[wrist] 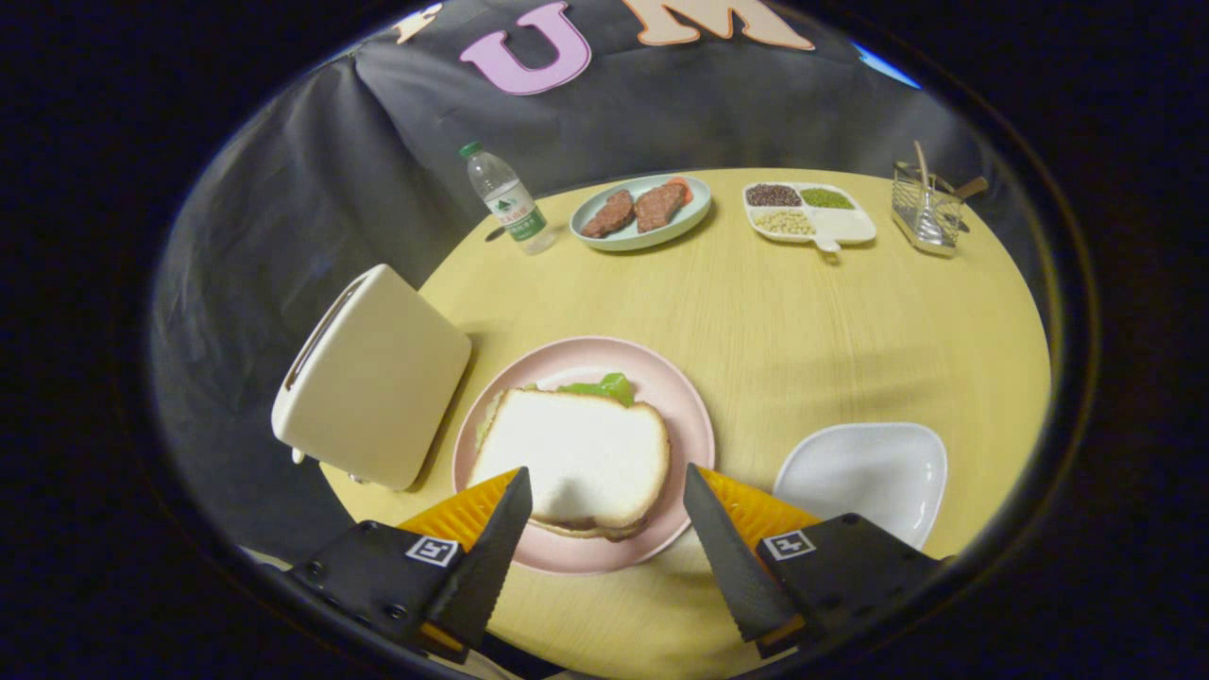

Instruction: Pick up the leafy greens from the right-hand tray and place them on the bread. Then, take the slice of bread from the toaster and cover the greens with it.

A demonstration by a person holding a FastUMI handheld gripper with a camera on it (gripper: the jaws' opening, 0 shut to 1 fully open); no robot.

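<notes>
Two slices of bread [578, 458] sandwich the leafy greens [604, 385] on the pink plate [685, 416] at lower centre, my tongs [604, 496] spread wide and empty around their near edge, toaster [373, 378] left, white tray [869, 467] lower right on the bench [803, 321]

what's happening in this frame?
Sandwich assembly, apparently at the end. The hand-held gripper hangs open above the pink plate, fingers either side of the top bread slice and holding nothing. The leafy greens peek out from under that slice. The toaster stands beside the plate, and the white tray on the other side has nothing in it.
</notes>
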